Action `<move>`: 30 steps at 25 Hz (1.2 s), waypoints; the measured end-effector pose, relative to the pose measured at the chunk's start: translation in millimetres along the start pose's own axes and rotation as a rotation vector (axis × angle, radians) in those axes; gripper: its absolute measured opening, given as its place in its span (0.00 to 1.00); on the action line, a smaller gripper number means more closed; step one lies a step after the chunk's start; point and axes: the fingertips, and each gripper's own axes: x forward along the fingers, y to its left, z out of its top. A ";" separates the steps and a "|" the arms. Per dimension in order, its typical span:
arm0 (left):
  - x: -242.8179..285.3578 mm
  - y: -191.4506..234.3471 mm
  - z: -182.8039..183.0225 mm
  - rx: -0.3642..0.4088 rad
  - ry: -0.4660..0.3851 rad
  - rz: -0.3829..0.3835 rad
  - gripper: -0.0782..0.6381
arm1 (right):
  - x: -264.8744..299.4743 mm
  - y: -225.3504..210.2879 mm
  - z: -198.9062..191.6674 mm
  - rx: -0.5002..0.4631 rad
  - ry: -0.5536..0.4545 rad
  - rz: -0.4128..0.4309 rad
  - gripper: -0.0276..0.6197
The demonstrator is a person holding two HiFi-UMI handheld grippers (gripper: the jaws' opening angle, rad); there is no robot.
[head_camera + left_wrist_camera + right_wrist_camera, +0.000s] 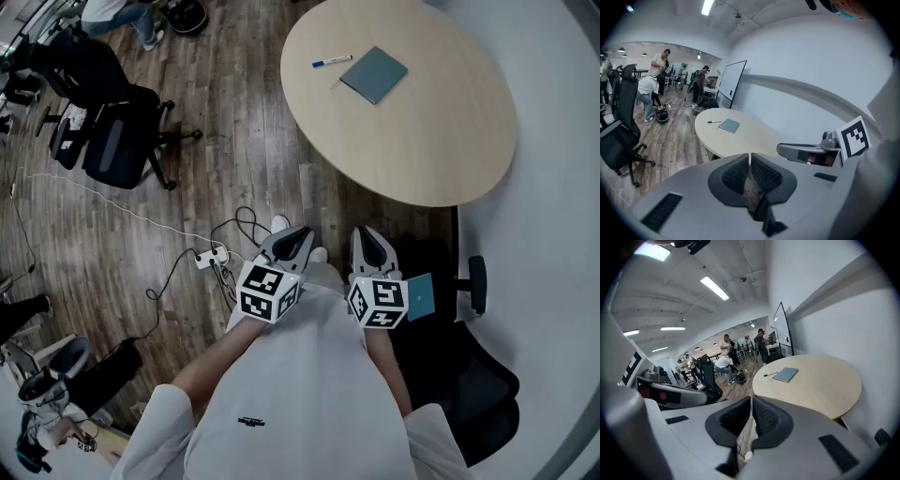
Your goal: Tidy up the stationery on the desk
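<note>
A grey-blue notebook lies on the far side of the round beige table, and a blue-capped marker rests just left of it. The same notebook and marker show in the left gripper view, and again, notebook and marker, in the right gripper view. My left gripper and right gripper are held close to my body, well short of the table, both shut with nothing between the jaws.
A black office chair stands on the wooden floor at the left. A white power strip with cables lies by my feet. Another black chair is at my right. People stand in the far room, near a whiteboard.
</note>
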 end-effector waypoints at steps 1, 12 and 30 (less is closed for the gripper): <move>1.4 0.1 1.8 0.000 -0.003 -0.001 0.15 | 0.6 1.3 -0.7 -0.010 0.004 0.005 0.11; 22.5 41.9 23.1 -0.028 0.012 -0.017 0.15 | 51.9 -0.6 19.1 0.062 0.026 -0.040 0.11; 81.1 185.8 157.6 -0.005 0.025 -0.154 0.15 | 200.5 49.4 121.9 0.059 0.008 -0.106 0.11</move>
